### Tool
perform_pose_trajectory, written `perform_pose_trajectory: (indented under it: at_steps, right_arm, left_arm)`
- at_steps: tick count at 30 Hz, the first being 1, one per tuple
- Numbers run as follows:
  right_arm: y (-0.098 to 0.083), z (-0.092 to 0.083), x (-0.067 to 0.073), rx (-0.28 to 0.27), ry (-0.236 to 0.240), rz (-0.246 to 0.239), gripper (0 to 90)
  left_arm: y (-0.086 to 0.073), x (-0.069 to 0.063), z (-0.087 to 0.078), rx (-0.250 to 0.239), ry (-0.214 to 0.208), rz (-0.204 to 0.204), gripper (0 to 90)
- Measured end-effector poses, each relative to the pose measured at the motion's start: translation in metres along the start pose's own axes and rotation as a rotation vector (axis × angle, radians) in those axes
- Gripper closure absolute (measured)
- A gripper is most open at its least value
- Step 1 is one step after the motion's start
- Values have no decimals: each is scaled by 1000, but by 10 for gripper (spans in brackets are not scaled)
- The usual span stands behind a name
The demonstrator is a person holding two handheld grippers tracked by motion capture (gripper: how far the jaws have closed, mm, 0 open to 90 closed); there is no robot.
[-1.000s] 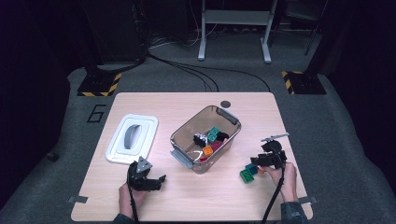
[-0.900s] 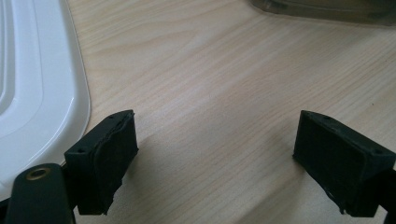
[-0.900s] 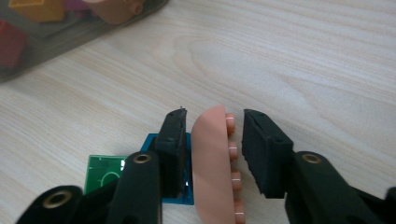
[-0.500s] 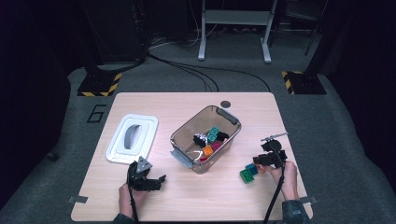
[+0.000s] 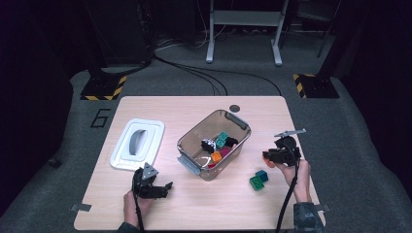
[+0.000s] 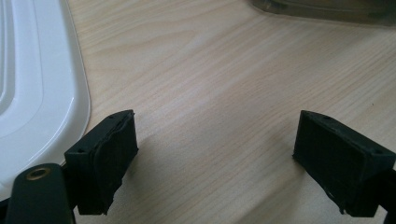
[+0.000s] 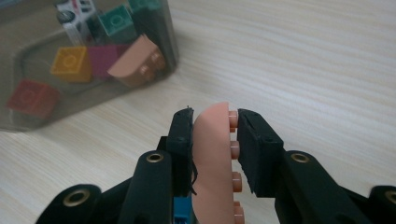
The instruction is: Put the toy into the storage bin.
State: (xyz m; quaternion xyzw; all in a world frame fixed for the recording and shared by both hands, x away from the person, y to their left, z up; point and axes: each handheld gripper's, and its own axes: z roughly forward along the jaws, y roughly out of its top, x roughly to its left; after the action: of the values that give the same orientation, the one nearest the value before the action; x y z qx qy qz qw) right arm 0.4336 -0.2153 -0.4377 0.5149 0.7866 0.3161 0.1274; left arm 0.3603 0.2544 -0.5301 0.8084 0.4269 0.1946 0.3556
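Note:
My right gripper is shut on a peach curved brick, studs facing its right jaw, held a little above the table. From above, the right gripper hangs right of the clear plastic bin, with the peach brick at its tip. The bin holds several bricks, among them a yellow one and a red one. My left gripper stands open over bare wood, nothing between its jaws; in the high view it sits near the front left.
A white lid lies left of the bin; its edge is close to my left jaw. A green brick and a blue brick lie together on the table in front of the right gripper. The wooden table ends at dark floor.
My right gripper has risen off the table with the peach brick in it. The left gripper has stayed where it was.

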Motion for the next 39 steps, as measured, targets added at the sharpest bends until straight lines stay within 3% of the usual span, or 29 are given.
perform_pose_trajectory:
  at_steps: [16, 17, 18, 23, 24, 25, 27, 39]
  right_arm:
    - [22, -7, 5, -53, 6, -33, 671]
    - [23, -8, 6, -55, 8, -18, 672]
    - [24, -9, 5, -54, 5, -37, 672]
    - [30, -12, 8, -65, 2, -34, 671]
    - [32, -13, 8, -67, 5, -58, 672]
    - [33, -14, 11, -64, 4, -39, 672]
    - [36, -16, 11, -66, 0, -61, 672]
    - [55, -30, 21, -106, -7, -88, 671]
  left_arm:
    - [0, 0, 0, 2, -2, 1, 132]
    - [0, 1, 0, 2, -2, 4, 132]
    - [0, 0, 0, 1, -1, -1, 132]
    - [0, 0, 0, 1, -2, 0, 132]
    - [0, 0, 0, 1, -2, -1, 132]
    - [0, 0, 0, 1, -1, -1, 132]
    - [0, 0, 0, 1, -2, -1, 132]
    - [0, 0, 0, 2, -3, -4, 133]
